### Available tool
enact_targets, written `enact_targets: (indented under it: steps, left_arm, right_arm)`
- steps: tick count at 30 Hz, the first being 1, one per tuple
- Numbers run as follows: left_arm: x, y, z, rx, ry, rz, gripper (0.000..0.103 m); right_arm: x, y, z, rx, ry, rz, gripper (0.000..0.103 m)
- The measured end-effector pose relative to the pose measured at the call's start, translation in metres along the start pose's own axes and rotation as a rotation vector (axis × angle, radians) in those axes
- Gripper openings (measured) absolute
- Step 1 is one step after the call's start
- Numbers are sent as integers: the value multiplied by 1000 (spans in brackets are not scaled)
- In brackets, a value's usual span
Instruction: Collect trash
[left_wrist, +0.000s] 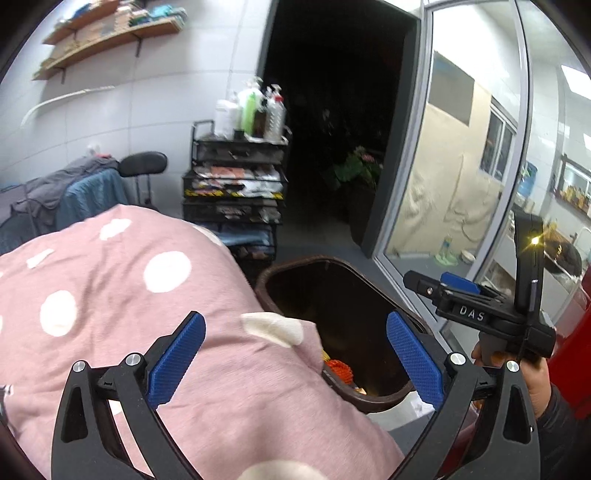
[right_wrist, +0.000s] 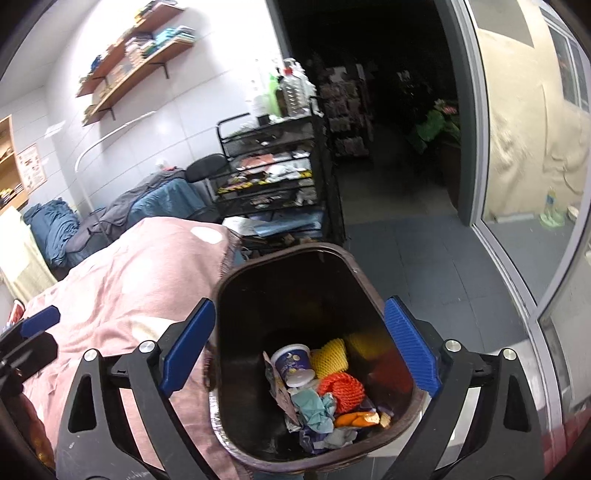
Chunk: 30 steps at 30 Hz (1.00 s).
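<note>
A brown trash bin (right_wrist: 236, 273) stands on the floor beside a pink dotted blanket (right_wrist: 122, 280). Inside lie a white and blue cup (right_wrist: 293, 363), a yellow foam net (right_wrist: 328, 360), an orange net (right_wrist: 341, 389) and crumpled blue paper (right_wrist: 314, 406). My right gripper (right_wrist: 300, 306) hangs open over the bin's mouth with nothing between its fingers. My left gripper (left_wrist: 295, 319) is open and empty above the blanket (left_wrist: 129, 295), at the bin's (left_wrist: 295, 264) left rim. In the left wrist view the right gripper (left_wrist: 436, 280) shows at the right, held by a hand (left_wrist: 535, 384).
A black mesh cart (left_wrist: 236, 192) with spray bottles on top stands behind the bin. A dark doorway (left_wrist: 332, 110) opens beyond it, and a glass door (left_wrist: 461, 166) runs along the right. A chair with clothes (left_wrist: 92, 184) stands at the left wall, under wooden shelves (left_wrist: 110, 40).
</note>
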<state>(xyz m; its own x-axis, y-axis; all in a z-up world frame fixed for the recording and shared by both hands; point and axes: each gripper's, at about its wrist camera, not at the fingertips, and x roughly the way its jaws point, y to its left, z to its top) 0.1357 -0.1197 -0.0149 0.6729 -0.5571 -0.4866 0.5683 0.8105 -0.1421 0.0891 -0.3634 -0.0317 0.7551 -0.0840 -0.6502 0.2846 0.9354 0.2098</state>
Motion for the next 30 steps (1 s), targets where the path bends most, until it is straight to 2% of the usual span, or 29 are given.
enact_targets:
  steps: [8,13,18,24,30]
  left_arm:
    - [-48,18,-14,-43,-113,122,98]
    - [-74,26,-23,-70,-172,164,98]
    - [-98,35,-34,-105,-231,205,98]
    - [-122,39,-46,-128,-294,274,98]
    - [-138,36,-60,-133,-326,337,98]
  right_arm:
    - [-20,42,-12,-76,-92,57,97]
    - [-36,71,-25,-140,-161,81,97]
    - [-50,101,-39,-202,-170,108,97]
    - [-70,119,-53,-240,-196,149,97]
    - [-88,136,-70,-253,-225,216,98]
